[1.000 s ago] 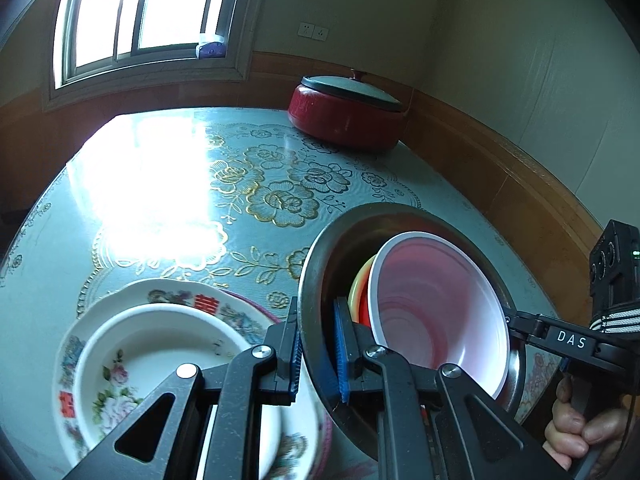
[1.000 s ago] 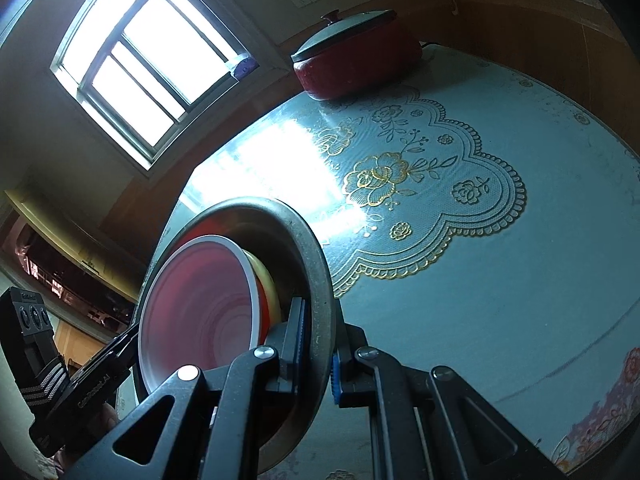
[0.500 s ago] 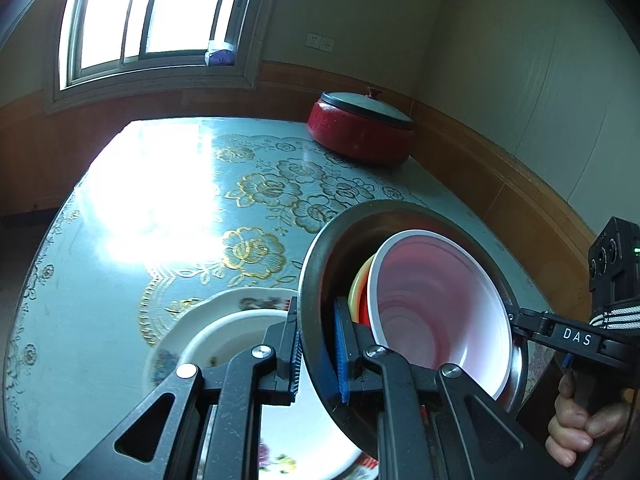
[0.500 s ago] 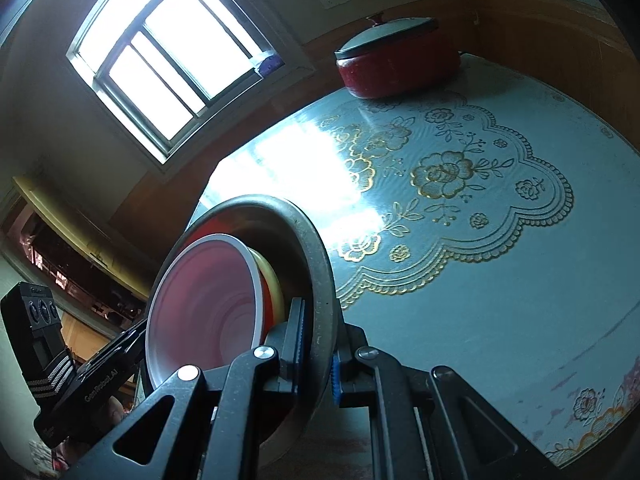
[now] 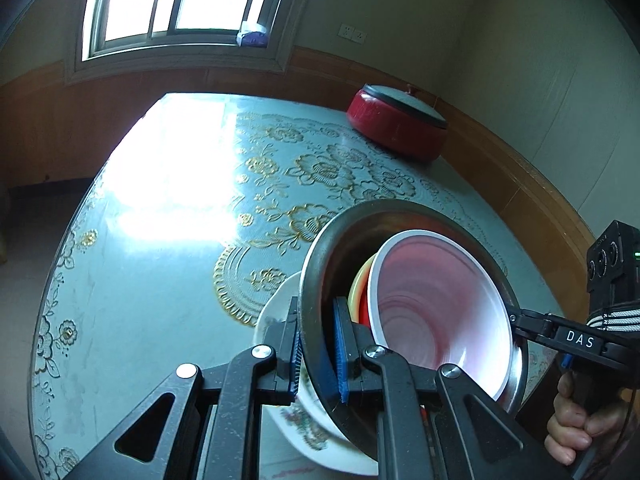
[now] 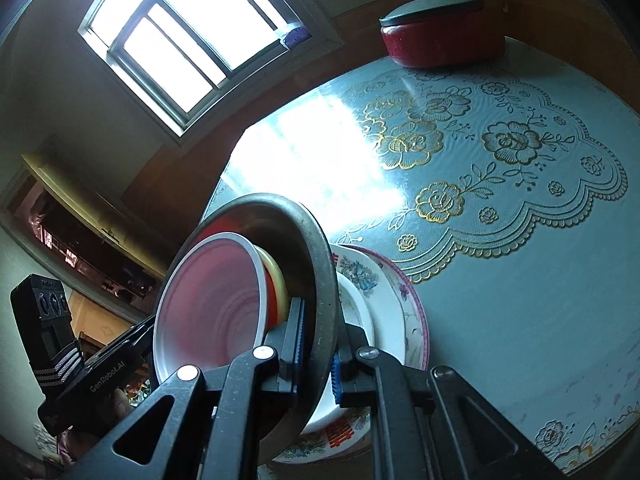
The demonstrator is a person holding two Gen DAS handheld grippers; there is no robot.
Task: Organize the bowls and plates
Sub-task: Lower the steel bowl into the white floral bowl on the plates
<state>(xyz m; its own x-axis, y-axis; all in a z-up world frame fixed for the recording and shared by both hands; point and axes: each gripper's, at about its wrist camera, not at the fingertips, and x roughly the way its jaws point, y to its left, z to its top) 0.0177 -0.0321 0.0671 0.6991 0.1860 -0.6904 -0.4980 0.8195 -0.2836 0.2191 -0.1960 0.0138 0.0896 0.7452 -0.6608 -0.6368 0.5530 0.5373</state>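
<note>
Left gripper (image 5: pixel 316 344) clamped on near rim of metal basin (image 5: pixel 316 280); basin tilted above table (image 5: pixel 160 280), holding white bowl (image 5: pixel 440 312). Right gripper (image 6: pixel 318 350) clamped on opposite rim. Floral plates (image 6: pixel 400 312) underneath.

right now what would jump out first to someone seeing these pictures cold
The big metal basin fills the foreground, tilted and pinched at opposite rim edges by the left hand-held gripper and right hand-held gripper, with a white bowl and red and yellow ones nested inside. Under it sits a stack of flowered plates on the lace-patterned table. At the far edge stands a lidded red pot.
</note>
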